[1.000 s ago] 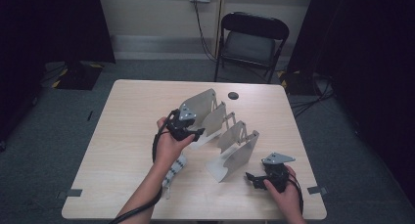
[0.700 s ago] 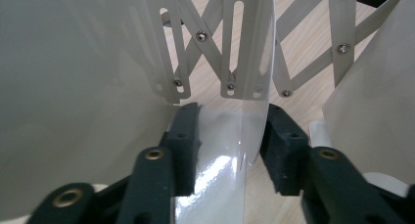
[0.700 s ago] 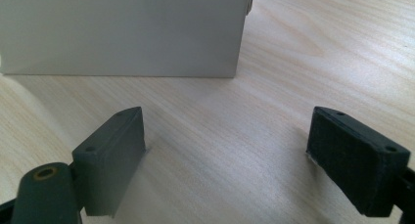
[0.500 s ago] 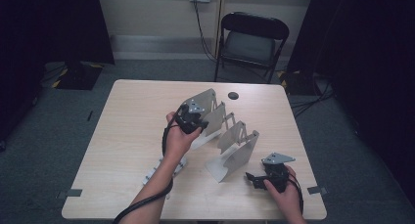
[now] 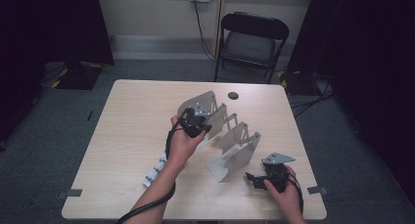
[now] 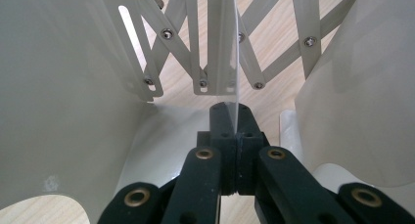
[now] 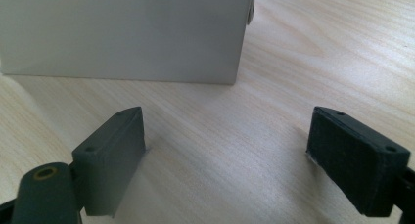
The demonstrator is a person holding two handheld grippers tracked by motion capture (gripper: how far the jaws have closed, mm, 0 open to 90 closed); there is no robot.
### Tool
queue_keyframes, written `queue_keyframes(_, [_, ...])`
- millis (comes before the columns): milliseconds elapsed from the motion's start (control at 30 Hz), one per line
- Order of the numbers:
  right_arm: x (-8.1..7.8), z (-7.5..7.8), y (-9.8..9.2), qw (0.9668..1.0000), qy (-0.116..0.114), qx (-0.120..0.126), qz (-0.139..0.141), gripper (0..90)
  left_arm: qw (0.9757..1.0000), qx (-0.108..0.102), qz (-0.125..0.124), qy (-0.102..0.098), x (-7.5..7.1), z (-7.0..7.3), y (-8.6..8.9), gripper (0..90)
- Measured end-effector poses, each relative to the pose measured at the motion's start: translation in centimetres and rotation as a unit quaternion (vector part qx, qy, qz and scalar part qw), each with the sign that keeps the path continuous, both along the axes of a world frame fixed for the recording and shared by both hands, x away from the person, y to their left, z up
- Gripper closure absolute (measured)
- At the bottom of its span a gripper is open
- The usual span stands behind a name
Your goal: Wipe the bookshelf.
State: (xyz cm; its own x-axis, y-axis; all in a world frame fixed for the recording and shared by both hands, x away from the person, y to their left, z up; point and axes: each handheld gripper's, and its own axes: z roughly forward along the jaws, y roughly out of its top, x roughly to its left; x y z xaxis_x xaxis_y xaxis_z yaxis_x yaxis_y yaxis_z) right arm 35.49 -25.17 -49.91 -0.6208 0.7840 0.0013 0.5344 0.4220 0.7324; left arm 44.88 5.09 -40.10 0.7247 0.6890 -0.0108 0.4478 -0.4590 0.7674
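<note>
The left tool (image 6: 230, 131) has just clamped onto a thin divider plate of the expanding metal file rack (image 5: 230, 141) mid-tabletop (image 5: 127, 116), while the right tool (image 7: 230, 160), jaws apart, rests beside its near end, so any stretching or folding seems yet to come.

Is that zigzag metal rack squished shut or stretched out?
Stretched out. The rack has its plates spread apart, crossed bars open between them.

Black folding chair (image 5: 254, 43) behind table (image 5: 137, 121); small dark disc (image 5: 233, 95) nr far edge; white strip (image 5: 155, 170) nr front-left.
</note>
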Motion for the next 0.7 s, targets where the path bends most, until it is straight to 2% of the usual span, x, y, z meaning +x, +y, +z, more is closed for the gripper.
queue_keyframes(100, [0.0,0.0,0.0,1.0000,0.000,0.000,0.000,13.6,0.9999,-0.015,0.003,-0.001,0.0,-0.2,0.4,86.8])
queue_keyframes(133, [0.0,0.0,0.0,1.0000,0.000,0.000,0.000,13.6,0.9999,-0.011,0.002,-0.006,0.0,-0.2,0.6,83.5])
queue_keyframes(233, [0.0,0.0,0.0,1.0000,0.000,0.000,0.000,13.6,0.9999,-0.014,0.007,-0.003,-0.3,-0.4,1.4,73.7])
queue_keyframes(333, [0.0,0.0,0.0,1.0000,0.000,0.000,0.000,13.6,0.9999,-0.011,0.009,0.004,-0.6,-0.8,2.9,68.2])
queue_keyframes(500, [0.0,0.0,0.0,1.0000,0.000,0.000,0.000,13.5,0.9996,-0.002,0.027,0.005,-0.8,-1.2,4.9,65.0])
queue_keyframes(567, [0.0,0.0,0.0,1.0000,0.000,0.000,0.000,13.6,0.9993,-0.007,0.035,0.009,-0.6,-1.2,5.6,64.8])
queue_keyframes(633, [0.0,0.0,0.0,1.0000,0.000,0.000,0.000,13.6,0.9990,0.000,0.045,0.002,-0.4,-0.9,6.2,63.5])
queue_keyframes(700, [0.0,0.0,0.0,1.0000,0.000,0.000,0.000,13.6,0.9986,-0.002,0.053,0.001,-0.1,-0.7,6.6,61.7])
